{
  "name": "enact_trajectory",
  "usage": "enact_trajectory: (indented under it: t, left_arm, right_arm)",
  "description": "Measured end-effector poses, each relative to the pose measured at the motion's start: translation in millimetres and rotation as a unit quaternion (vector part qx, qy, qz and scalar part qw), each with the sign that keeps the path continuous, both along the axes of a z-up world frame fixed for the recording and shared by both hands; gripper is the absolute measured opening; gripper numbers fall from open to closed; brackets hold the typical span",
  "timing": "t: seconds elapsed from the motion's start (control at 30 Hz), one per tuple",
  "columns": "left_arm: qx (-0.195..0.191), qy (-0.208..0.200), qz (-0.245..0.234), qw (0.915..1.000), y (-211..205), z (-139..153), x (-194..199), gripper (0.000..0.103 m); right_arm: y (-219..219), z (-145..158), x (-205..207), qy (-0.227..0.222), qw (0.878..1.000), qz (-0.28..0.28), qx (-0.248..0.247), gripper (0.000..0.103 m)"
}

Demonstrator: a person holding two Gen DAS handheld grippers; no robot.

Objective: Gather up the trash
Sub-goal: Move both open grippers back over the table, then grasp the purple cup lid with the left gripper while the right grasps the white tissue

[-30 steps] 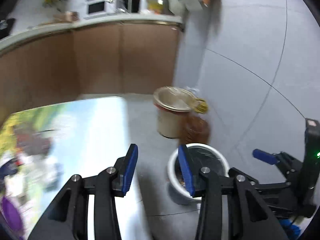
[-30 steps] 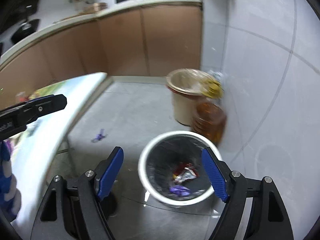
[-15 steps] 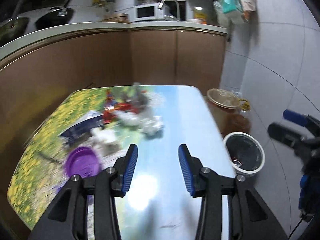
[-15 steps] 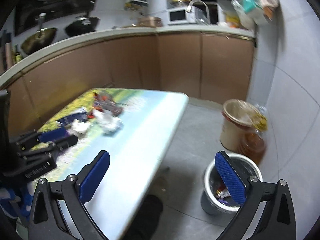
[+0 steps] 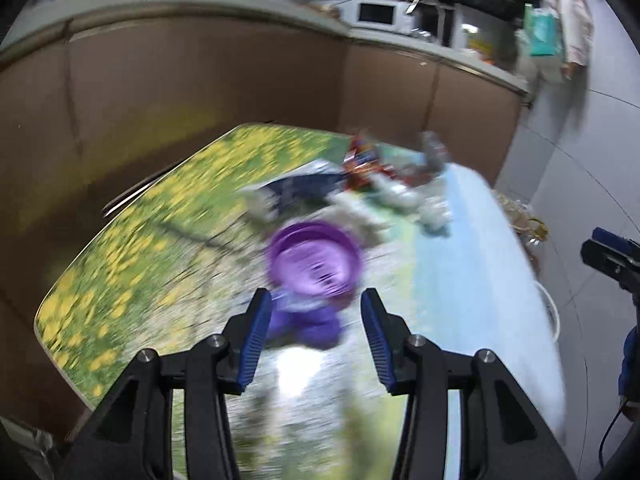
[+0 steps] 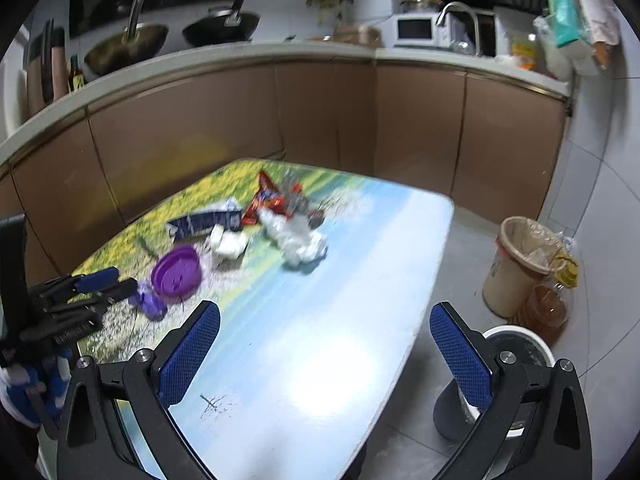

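My left gripper (image 5: 314, 336) is open and empty, low over the table, with a crumpled purple wrapper (image 5: 310, 326) lying between its fingertips and a purple bowl (image 5: 314, 260) just beyond. The view is blurred. Further back lies a trash pile: a dark blue packet (image 5: 304, 188), red wrappers (image 5: 362, 168) and white crumpled plastic (image 5: 434, 208). My right gripper (image 6: 324, 356) is wide open and empty over the table's near right edge. It sees the left gripper (image 6: 104, 288), the purple wrapper (image 6: 148, 300), the bowl (image 6: 176, 272), the white plastic (image 6: 300, 244) and the white trash bin (image 6: 524, 352) on the floor.
The flower-print table (image 6: 320, 360) stands in a kitchen with brown cabinets (image 6: 320, 120) behind. A beige bucket (image 6: 520, 264) and an amber oil bottle (image 6: 548, 312) stand on the floor by the trash bin. Grey tiled wall rises on the right.
Both grippers swung from above the floor bin back over the table. The left one moved forward and down toward the purple wrapper and bowl. Both stayed open and empty.
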State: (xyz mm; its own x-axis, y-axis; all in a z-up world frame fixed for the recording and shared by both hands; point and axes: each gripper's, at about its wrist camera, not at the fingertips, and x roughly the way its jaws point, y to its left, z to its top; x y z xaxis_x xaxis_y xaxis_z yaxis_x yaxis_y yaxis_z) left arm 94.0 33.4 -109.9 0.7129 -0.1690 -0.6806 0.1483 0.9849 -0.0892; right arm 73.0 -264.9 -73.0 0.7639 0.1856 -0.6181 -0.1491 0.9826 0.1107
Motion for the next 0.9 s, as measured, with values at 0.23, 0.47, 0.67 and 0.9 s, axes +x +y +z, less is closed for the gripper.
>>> enact_trajectory:
  t: [0.23, 0.47, 0.67, 0.9]
  left_arm:
    - [-0.040, 0.053, -0.004, 0.9978, 34, -14, 32, 0.044]
    - [-0.047, 0.101, -0.044, 0.9928, 20, -21, 86, 0.044]
    - [-0.018, 0.145, -0.061, 0.9873, 5, -39, 121, 0.032]
    - [-0.029, 0.157, -0.062, 0.9852, 0, -46, 124, 0.007]
  right_arm:
    - [13, -20, 34, 0.031, 0.999, 0.020, 0.012, 0.098]
    - [21, -37, 74, 0.054, 0.998, 0.038, 0.017, 0.093]
    - [17, -47, 125, 0.069, 0.997, 0.039, 0.021, 0.086]
    - [35, -68, 179, 0.085, 0.994, 0.067, 0.025, 0.086]
